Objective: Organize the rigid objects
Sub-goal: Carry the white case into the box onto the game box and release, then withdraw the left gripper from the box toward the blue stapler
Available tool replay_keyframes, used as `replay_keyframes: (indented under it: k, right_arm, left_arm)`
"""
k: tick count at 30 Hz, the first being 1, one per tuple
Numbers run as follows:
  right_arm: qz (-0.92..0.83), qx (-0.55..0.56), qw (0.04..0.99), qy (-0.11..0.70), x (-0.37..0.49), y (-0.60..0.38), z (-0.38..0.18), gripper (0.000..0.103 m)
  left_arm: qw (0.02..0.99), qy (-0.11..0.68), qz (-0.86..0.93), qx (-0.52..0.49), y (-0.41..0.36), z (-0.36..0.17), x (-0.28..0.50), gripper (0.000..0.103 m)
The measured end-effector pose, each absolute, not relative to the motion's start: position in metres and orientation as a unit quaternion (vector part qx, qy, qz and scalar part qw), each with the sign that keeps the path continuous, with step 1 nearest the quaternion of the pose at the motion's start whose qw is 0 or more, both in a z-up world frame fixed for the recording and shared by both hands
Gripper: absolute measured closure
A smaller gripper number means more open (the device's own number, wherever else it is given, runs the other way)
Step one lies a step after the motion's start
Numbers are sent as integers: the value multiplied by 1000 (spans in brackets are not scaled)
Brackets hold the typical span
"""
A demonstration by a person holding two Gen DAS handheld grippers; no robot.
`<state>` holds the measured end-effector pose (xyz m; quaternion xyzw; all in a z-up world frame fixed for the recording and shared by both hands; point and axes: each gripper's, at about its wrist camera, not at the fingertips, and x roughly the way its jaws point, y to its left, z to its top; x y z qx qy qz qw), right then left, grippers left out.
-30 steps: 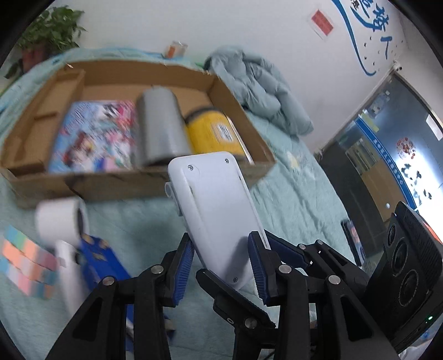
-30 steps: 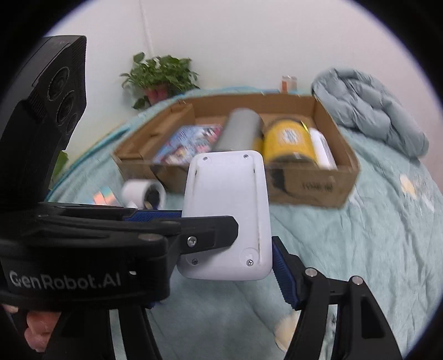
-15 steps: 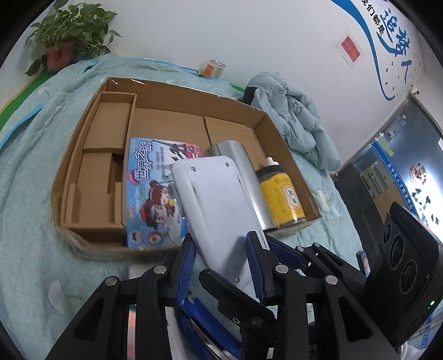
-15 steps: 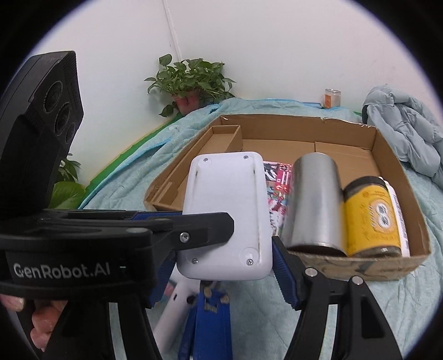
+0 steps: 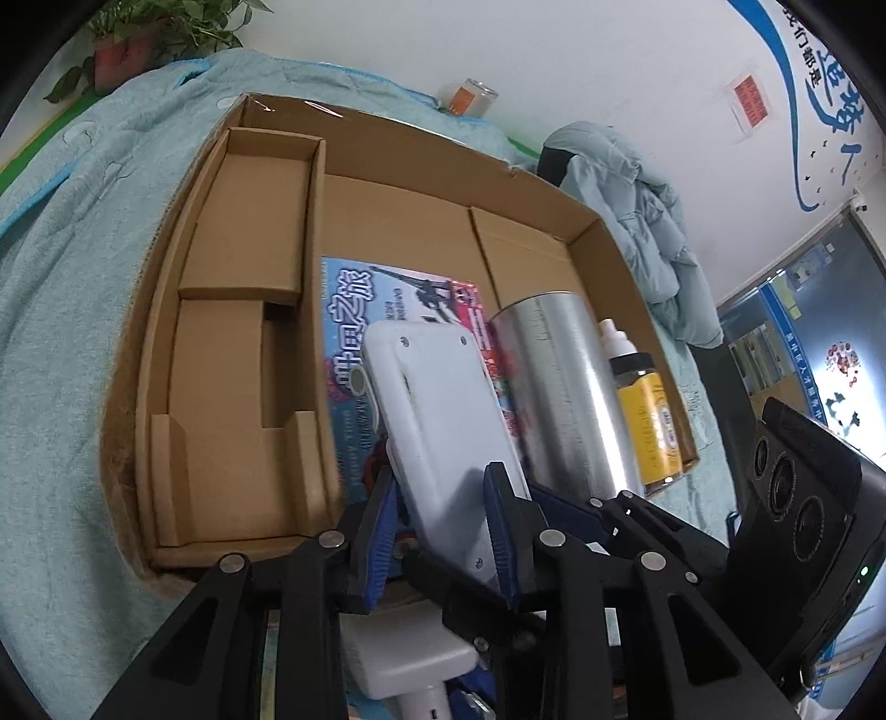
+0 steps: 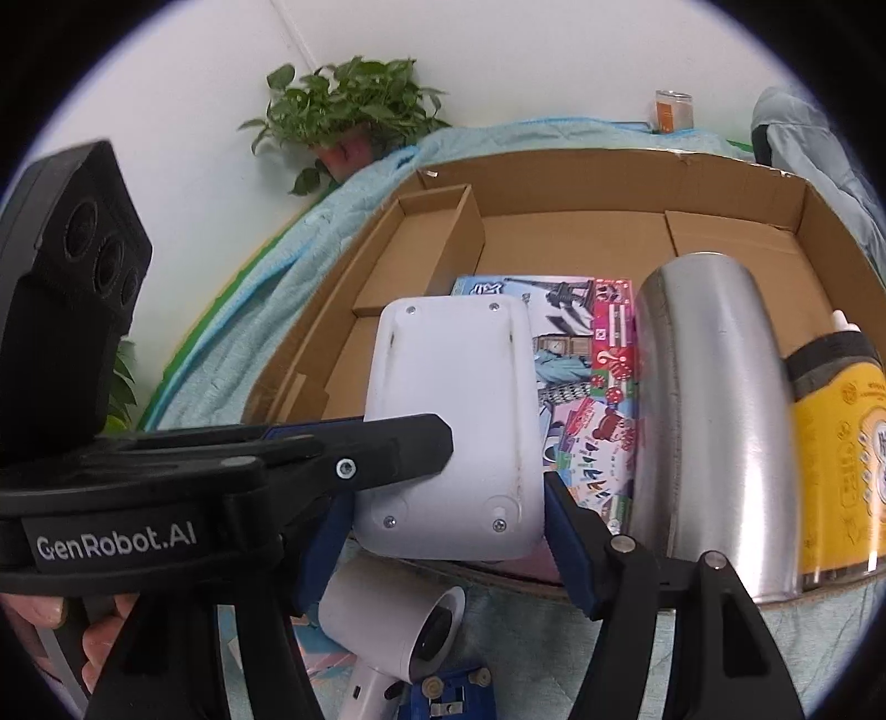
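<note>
L wrist view, left to right: potted plant (image 5: 133, 33) top-left at the wall, teal blanket (image 5: 61, 232) under everything. Cardboard box (image 5: 387, 144) lies open on the blanket; its left side has an inner cardboard divider section (image 5: 243, 310). Next over, a colourful picture book (image 5: 354, 310) lies flat on the box floor, then a silver metal cylinder (image 5: 559, 387) on its side, then a yellow spray bottle (image 5: 645, 410) w/ white nozzle, lying along the box's right wall. Behind the box: small orange-labelled jar (image 5: 468, 97) by the wall, and a grey-blue jacket (image 5: 637, 210) bunched up at right.

White plastic device (image 5: 437, 432), back side up w/ screws showing, is held above the book, over the box's near edge. Left gripper (image 5: 443, 526) is closed onto its lower end, blue pads (image 5: 501, 526) pressing both long sides. Right gripper's black camera body shows at far right of this view.

R wrist view: the same white device (image 6: 454, 421) sits between the right gripper (image 6: 443, 548) fingers. Right-hand blue pad (image 6: 570, 548) is up against the device's edge; the left pad is partly hidden behind the left gripper's finger, so contact that side – can't tell. Narrow opening, about device width. Below the device, outside the box, a white hair dryer (image 6: 398, 620) lies on the blanket, w/ a blue object (image 6: 448, 698) beside it, cut off at frame bottom.
</note>
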<state>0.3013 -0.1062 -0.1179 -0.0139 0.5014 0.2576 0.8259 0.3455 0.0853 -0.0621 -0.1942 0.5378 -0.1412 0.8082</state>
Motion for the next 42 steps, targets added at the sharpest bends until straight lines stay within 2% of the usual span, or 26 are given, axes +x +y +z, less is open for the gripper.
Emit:
replay_keyframes:
  k: [6,15,23,25,26,27,28,30,34,35,37,38,39,40,42]
  right_arm:
    - [285,-21,812,509,298,-107,-119,35]
    - [303,-16,801,516,301,-106,-118,35]
    - [292,-18,810,509,301,-113,-111,36]
    - [295,-34,815,498,292,-109,-106,36]
    - [295,-44,820,488,287,-108,-103,35]
    - [295,-53,828,474,281,-107,-99,24]
    - [295,-63,841,449,270,-109,-93,11]
    - [275,-89,870,400,248,-116,-83,0]
    - [230,-104,880,402,222,-136,-88,0]
    - [224,-100,881,406,217,-142,-89,0]
    - [215,-99,881,409,208,-153,-94,2]
    - [207,-101,885,404,201,-159,-95,5]
    - [202,-99,889,399,198,-164,-95,19]
    - [195,-93,891,398,193,-171,-95,47]
    - [184,-91,889,410,188,-179,-98,72]
  left_arm:
    - [807,538,-120,-212,104,-64,340,69]
    - [826,514,-110,-206,109,-56,322,69]
    - [862,472,-88,-161,106,-37,297,69]
    - [879,451,-76,-136,101,-29,285,60]
    - [889,438,-57,-117,96,-25,276,40]
    - [899,425,-36,-104,94,-20,268,12]
    - [915,394,-4,-92,91,-15,253,2]
    - [934,349,8,-82,88,-9,235,1]
    - [931,352,1,-95,76,-17,212,1]
    - [928,357,0,-104,74,-20,208,6]
    - [921,374,-8,-114,66,-26,201,44]
    - [915,385,-15,-117,63,-29,199,87]
    - [909,398,-24,-119,59,-33,198,103]
    - [909,399,-26,-122,54,-36,194,102]
    - [913,385,-37,-127,45,-37,185,101]
